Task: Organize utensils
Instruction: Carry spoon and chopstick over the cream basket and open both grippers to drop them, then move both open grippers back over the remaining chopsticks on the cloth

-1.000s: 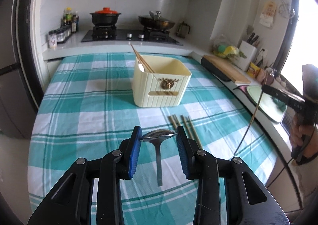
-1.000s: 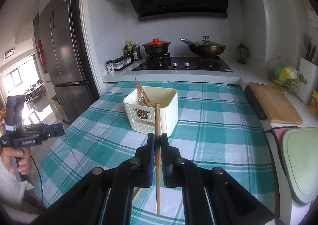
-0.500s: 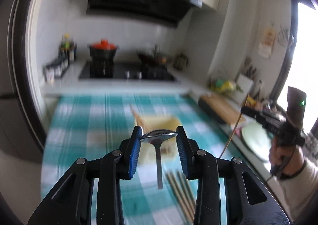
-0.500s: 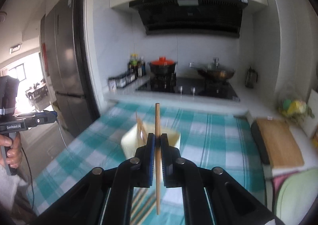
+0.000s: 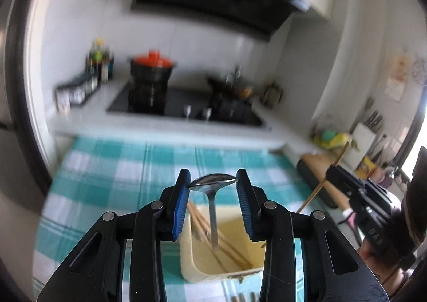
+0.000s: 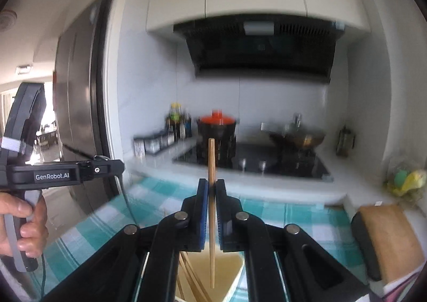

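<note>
Two claws are in view, each carrying one utensil above the cream utensil box (image 5: 186,256). Left claw (image 5: 213,203): its blue pads pinch a metal spoon (image 5: 212,211) by the bowl, handle hanging down into the open box. Right claw (image 6: 212,218): pressed together on a single wooden chopstick (image 6: 211,195), held upright, its lower tip hanging over the box mouth; whether the tip touches anything inside cannot be told. In the left wrist view the right claw appears at the right edge with the chopstick slanting toward the box. Inside the box, several chopsticks (image 5: 208,232) lean against the left wall. Box stands on the counter, which is covered with a teal-and-white checked cloth (image 5: 112,176). More chopsticks (image 5: 242,297) lie on the cloth just in front of the box, blurred.
</note>
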Tool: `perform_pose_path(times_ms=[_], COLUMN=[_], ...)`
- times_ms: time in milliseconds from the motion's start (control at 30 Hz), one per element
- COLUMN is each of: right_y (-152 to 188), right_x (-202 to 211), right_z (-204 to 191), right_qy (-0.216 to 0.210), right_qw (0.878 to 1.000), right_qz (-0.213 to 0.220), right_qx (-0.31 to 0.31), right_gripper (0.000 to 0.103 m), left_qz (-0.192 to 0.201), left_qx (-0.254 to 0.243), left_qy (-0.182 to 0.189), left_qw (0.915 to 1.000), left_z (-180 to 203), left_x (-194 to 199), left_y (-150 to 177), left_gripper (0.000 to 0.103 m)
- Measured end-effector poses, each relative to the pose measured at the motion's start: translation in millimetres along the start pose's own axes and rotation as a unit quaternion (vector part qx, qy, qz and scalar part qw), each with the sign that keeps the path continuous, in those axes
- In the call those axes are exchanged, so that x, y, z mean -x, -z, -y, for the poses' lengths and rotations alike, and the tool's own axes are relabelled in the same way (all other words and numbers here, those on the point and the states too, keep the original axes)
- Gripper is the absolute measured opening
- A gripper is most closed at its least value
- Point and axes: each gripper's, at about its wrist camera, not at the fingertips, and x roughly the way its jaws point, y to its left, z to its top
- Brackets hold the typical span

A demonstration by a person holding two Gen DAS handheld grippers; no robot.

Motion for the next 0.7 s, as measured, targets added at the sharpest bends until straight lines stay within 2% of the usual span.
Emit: perform_pose_path(times_ms=[67,167,300,367,400,433,500,567,600,633,700], right_y=[14,28,41,43,41,39,29,19,17,16,20], right_x=[-22,-47,-66,-66,-61,-53,-36,-6,8,24,51], right_z=[3,6,12,17,20,23,26,30,31,32,33], right_qy=[-0.011,-0.004,0.011,0.017,0.018,0.019,0.017,0.017,0.016,0.015,0.013], right_qw=[0.999,0.994,0.989,0.988,0.987,0.988,0.989,0.990,0.990,0.991,0.990], right_qz=[-0.048,-0.105,-0.143,-0.152,-0.151,-0.144,-0.133,-0.126,-0.123,-0.122,-0.125], right_qx=[-0.011,-0.011,-0.020,-0.036,-0.050,-0.059,-0.066,-0.064,-0.063,-0.060,-0.058], right_gripper=[0.006,0.006,0.007,0.011,0.019,0.022,0.022,0.022,0.022,0.026,0.036], left_qz=[-0.049,-0.111,-0.151,-0.161,-0.158,-0.154,-0.146,-0.140,-0.137,-0.135,-0.134], left_qx=[0.000,-0.014,-0.024,-0.031,-0.035,-0.039,-0.052,-0.071,-0.082,-0.093,-0.114], left_qy=[-0.003,-0.015,-0.024,-0.033,-0.030,-0.022,-0.014,-0.016,-0.018,-0.022,-0.024], left_qw=[0.9988,0.9936,0.9879,0.9859,0.9863,0.9870,0.9878,0.9875,0.9870,0.9863,0.9841], left_z=[-3,-2,4,6,7,8,8,8,8,8,7], left_x=[-27,-57,-77,-78,-73,-65,-39,-16,-1,17,50], left_y=[11,26,42,48,50,51,53,52,53,55,64], left_gripper=[0.035,0.035,0.037,0.037,0.041,0.050,0.058,0.061,0.067,0.075,0.084])
